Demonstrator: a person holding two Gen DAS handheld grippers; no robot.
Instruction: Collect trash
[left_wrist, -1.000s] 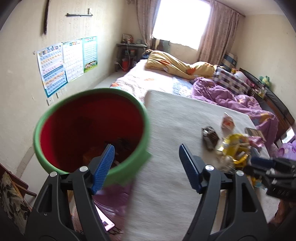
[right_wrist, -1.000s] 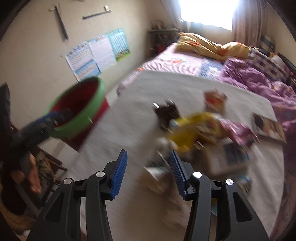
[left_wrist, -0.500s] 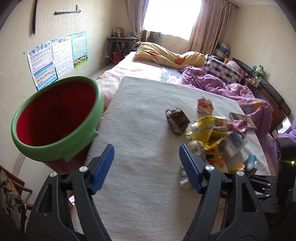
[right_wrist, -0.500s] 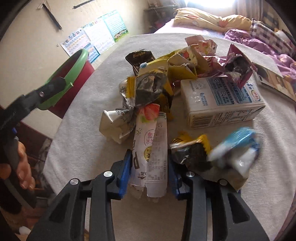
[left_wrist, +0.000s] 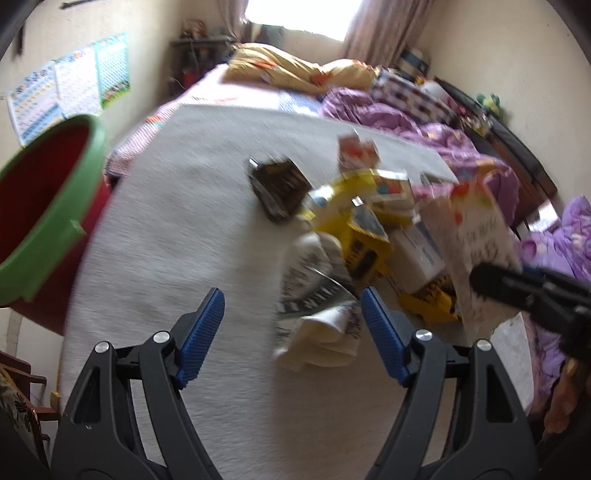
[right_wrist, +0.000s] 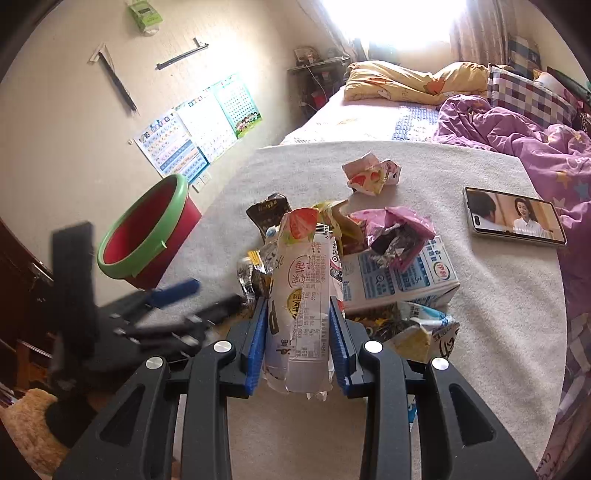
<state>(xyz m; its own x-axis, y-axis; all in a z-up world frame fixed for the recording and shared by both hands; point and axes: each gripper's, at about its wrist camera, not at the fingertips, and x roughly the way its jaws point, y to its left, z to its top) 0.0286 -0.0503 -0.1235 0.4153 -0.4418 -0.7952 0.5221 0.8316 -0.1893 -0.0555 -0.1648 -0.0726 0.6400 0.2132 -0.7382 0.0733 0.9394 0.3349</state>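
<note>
Your right gripper (right_wrist: 297, 343) jaws are closing on the strawberry wrapper (right_wrist: 304, 295), its long axis running straight ahead between them; the bin (right_wrist: 147, 236) is waiting off left (your left gripper (left_wrist: 291, 332) is opening, empty).

Pretty lived-in bedroom on my feed. Bright window (right_wrist: 402, 22) at the far end, totally blown out, with brownish curtains (right_wrist: 484, 33) beside it. Cream walls (right_wrist: 66, 122), and some colourful charts (right_wrist: 199, 125) pinned up on the left one. The bed (right_wrist: 369, 118) has a yellow duvet (right_wrist: 413, 83), a checked pillow (right_wrist: 528, 92) and a rumpled purple quilt (right_wrist: 517, 129). Small cluttered shelf (right_wrist: 317, 70) sits in the corner.
</note>
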